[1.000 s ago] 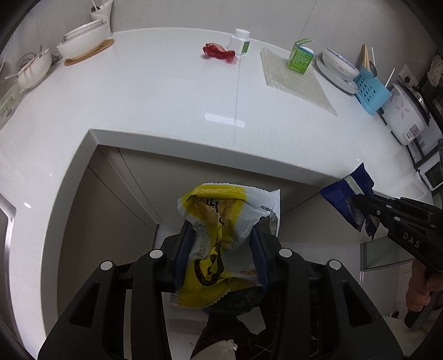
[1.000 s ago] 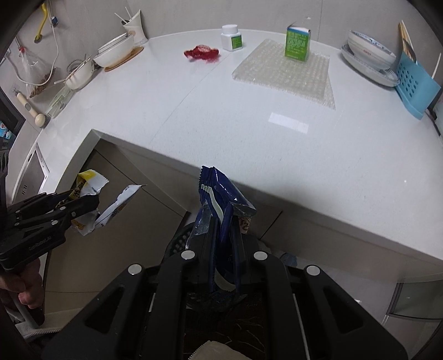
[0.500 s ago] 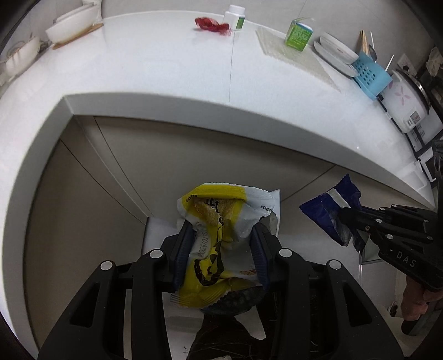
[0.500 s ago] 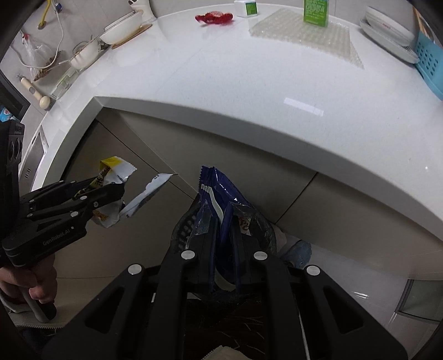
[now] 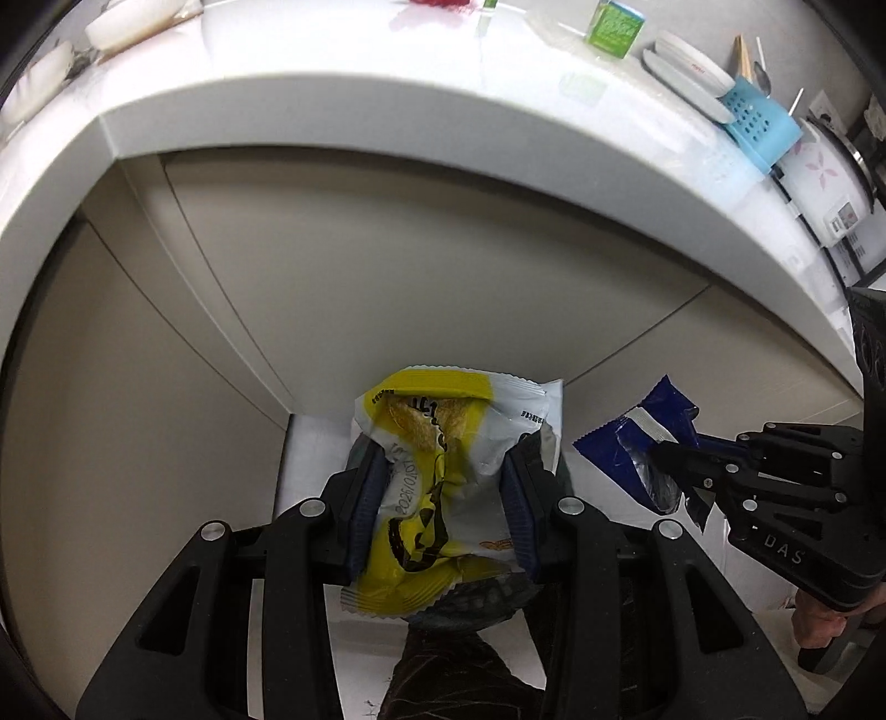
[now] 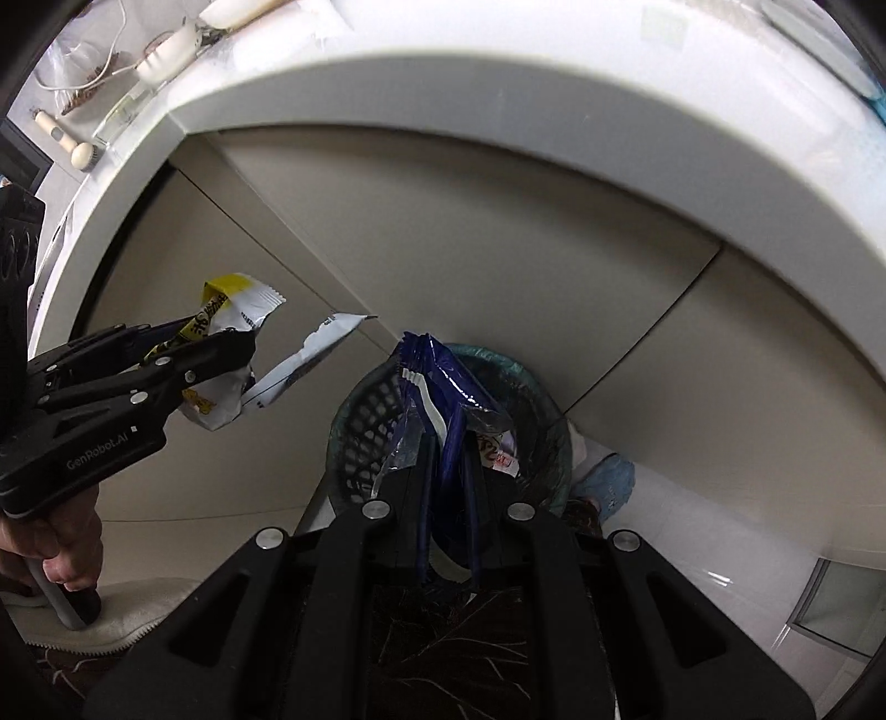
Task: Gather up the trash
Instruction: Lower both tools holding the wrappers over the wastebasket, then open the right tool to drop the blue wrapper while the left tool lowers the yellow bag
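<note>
My left gripper (image 5: 443,498) is shut on a yellow and white snack wrapper (image 5: 443,459), held below the counter edge in front of the cabinet doors. It also shows at the left of the right wrist view (image 6: 232,354). My right gripper (image 6: 448,459) is shut on a dark blue wrapper (image 6: 443,382), held just above a black mesh trash bin (image 6: 360,426) lined with a bag. The blue wrapper also shows at the right of the left wrist view (image 5: 642,443). A red wrapper (image 5: 437,3) lies far back on the counter.
The white counter (image 5: 332,72) overhangs beige cabinet doors (image 5: 387,266). On it are a green carton (image 5: 612,25), plates (image 5: 686,66), a blue rack (image 5: 761,122) and a rice cooker (image 5: 830,183). A white mat (image 6: 88,615) lies on the floor at left.
Both grippers have dropped from counter height to below the counter edge, still holding their wrappers. The trash bin has come into view under the right gripper.
</note>
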The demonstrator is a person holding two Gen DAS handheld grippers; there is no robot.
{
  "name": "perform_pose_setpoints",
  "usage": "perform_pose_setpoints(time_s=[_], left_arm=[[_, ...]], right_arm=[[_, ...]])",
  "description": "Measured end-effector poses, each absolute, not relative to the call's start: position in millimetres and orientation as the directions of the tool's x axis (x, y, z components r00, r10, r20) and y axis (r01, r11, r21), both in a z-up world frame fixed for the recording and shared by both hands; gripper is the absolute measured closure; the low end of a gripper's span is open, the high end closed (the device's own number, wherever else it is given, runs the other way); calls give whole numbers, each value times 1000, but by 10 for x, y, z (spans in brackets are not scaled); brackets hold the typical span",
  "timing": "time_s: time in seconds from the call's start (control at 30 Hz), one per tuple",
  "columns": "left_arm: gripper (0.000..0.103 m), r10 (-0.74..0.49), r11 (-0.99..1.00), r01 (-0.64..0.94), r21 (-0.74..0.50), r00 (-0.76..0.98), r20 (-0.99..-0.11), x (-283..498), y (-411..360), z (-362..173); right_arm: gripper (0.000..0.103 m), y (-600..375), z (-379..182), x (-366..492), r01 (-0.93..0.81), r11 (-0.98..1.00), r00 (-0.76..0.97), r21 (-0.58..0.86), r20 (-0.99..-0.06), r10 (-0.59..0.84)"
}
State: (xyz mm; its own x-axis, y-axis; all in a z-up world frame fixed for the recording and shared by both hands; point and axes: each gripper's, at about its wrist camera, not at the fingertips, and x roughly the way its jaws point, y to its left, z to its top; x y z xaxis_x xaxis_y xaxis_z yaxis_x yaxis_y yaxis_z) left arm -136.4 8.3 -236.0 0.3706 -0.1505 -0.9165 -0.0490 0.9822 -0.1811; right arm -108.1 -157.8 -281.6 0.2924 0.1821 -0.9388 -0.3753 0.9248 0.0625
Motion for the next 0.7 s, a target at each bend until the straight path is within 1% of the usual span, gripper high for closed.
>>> perform_pose_setpoints(time_s=[0.17, 0.37, 0.43, 0.5, 0.6, 0.7], left_arm=[[64, -140, 982, -68, -175, 356, -924, -1387, 128, -2426], [64, -133, 983, -71, -169, 356, -925, -1361, 98, -2417], [64, -133, 983, -70, -169, 355, -925, -1359, 100, -2422], [64, -132, 983, -73, -168, 352, -927, -1352, 106, -2432], [64, -134, 982, -77, -170, 347, -928, -1328, 83, -2444], [64, -133, 982, -79, -169, 339, -931, -1314, 77, -2463]], right_arm=[[94, -1510, -2957, -1053, -389, 918, 266, 71, -946, 186], [89, -1476, -3078, -1050, -393, 917, 250, 67, -952, 177], [83, -1497, -3086, -1053, -388, 919, 252, 67, -952, 176], [79, -1512, -3095, -1034, -383, 921, 248, 71, -953, 177], [77, -1509, -3143, -1027, -382, 921, 243, 73, -954, 176], [72, -1516, -3110, -1016, -373, 925, 249, 71, -953, 173]])
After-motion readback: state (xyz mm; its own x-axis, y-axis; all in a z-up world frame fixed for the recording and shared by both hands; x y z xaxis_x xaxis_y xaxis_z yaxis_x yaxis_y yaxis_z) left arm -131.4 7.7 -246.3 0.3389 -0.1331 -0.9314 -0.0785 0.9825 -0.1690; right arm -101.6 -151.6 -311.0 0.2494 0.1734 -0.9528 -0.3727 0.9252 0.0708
